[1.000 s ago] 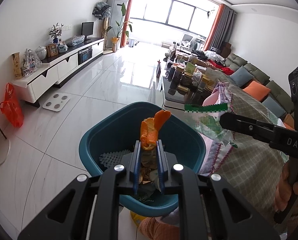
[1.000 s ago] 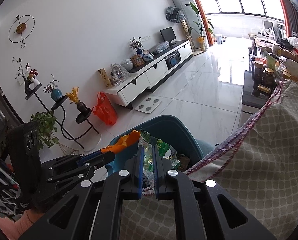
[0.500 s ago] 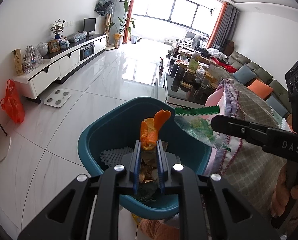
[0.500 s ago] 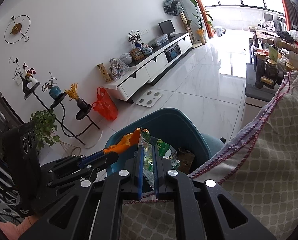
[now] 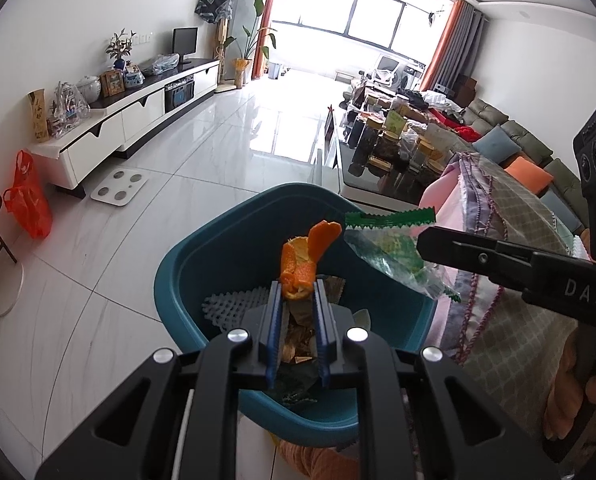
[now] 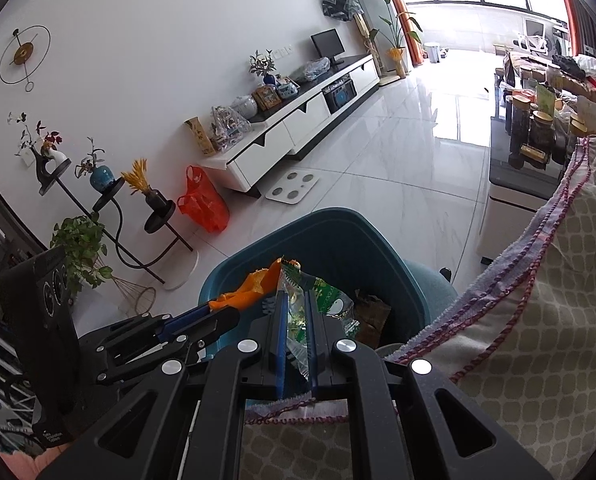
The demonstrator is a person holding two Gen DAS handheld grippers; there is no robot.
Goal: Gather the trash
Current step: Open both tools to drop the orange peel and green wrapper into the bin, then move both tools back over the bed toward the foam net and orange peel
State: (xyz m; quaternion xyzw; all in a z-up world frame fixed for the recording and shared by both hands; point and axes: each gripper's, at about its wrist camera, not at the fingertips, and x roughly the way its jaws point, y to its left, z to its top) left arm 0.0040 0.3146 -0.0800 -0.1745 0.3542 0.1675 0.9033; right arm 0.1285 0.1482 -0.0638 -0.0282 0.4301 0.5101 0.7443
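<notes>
Orange peel [image 5: 307, 258] stays clamped in our left gripper [image 5: 297, 292] over the teal bin [image 5: 202, 264]; our right gripper [image 6: 295, 300], jaws clamped on the green wrapper [image 6: 322, 300], has edged over the bin.

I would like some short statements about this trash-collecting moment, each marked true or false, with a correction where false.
1. The left gripper is shut on an orange peel. True.
2. The right gripper is open and holds nothing. False: its fingers are shut on a green snack wrapper.
3. The teal bin already has trash inside it. True.
4. The orange peel lies at the bottom of the bin. False: it is held above the bin, in the left gripper.
5. A red plastic bag sits on the floor near the white TV cabinet. True.
6. The bin stands on the sofa. False: it stands on the white tiled floor.
</notes>
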